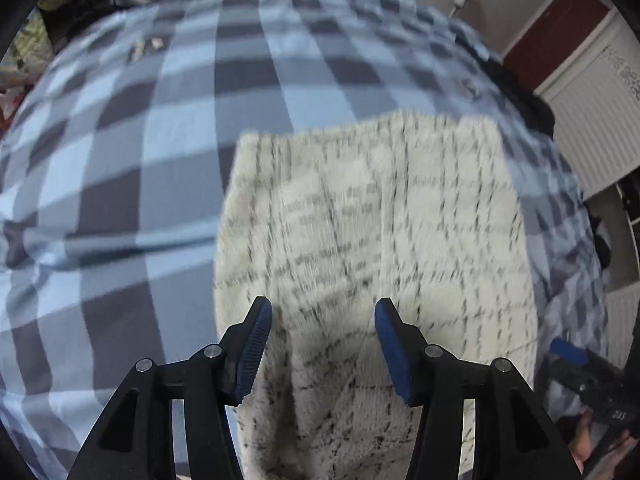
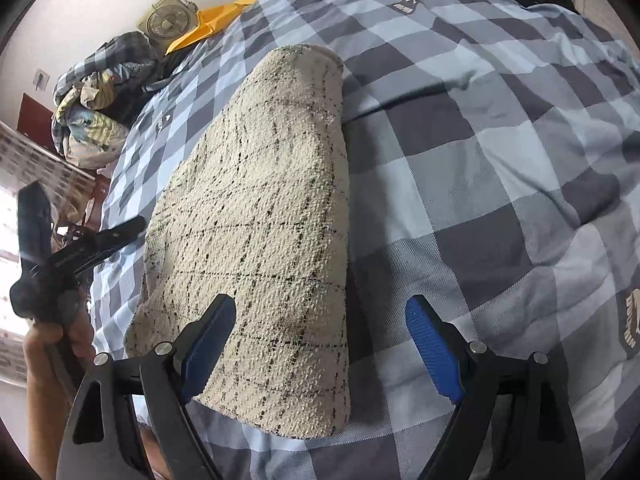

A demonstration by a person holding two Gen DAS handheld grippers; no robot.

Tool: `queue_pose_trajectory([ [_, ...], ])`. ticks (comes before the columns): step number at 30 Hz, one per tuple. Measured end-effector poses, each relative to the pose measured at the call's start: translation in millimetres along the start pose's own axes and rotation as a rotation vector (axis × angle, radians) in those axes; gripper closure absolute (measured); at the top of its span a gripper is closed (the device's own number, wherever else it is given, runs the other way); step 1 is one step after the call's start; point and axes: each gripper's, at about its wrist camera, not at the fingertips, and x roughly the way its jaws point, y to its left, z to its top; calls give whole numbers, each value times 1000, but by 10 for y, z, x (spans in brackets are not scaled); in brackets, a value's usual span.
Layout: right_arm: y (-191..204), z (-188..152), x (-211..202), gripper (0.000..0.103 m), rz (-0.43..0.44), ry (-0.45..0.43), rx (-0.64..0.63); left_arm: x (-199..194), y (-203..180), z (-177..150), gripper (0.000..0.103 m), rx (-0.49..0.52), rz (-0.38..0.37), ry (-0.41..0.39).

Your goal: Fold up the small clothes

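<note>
A cream knitted garment (image 1: 380, 216) with thin dark grid lines lies folded in a long slab on the blue-grey checked bedspread (image 1: 120, 160). My left gripper (image 1: 324, 320) hovers over its near end, the jaws apart and the blue pads clear of the cloth. In the right wrist view the same garment (image 2: 260, 208) runs away from me. My right gripper (image 2: 320, 304) stands wide open over its near right corner, one finger above the knit, the other above the bedspread (image 2: 500, 160). A hand (image 2: 48, 360) holds the left gripper at the garment's left edge.
A heap of crumpled clothes (image 2: 96, 112) sits at the bed's far left corner, beside a beige fan (image 2: 166, 20) and a yellow item (image 2: 216, 16). Dark clothing (image 1: 520, 96) lies at the bed's right edge, by a white ribbed panel (image 1: 592, 120).
</note>
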Motion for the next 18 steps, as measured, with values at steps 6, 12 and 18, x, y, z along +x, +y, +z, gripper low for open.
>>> queue_pose_trajectory([
  [6, 6, -6, 2, 18, -13, 2, -16, -127, -96, 25, 86, 36, -5, -69],
  [12, -49, 1, -37, 18, -17, -5, -10, -401, -156, 111, 97, 38, -133, -135],
  [18, -72, 1, -64, 18, -9, -8, -10, -586, 250, 282, 97, -125, -186, -196],
])
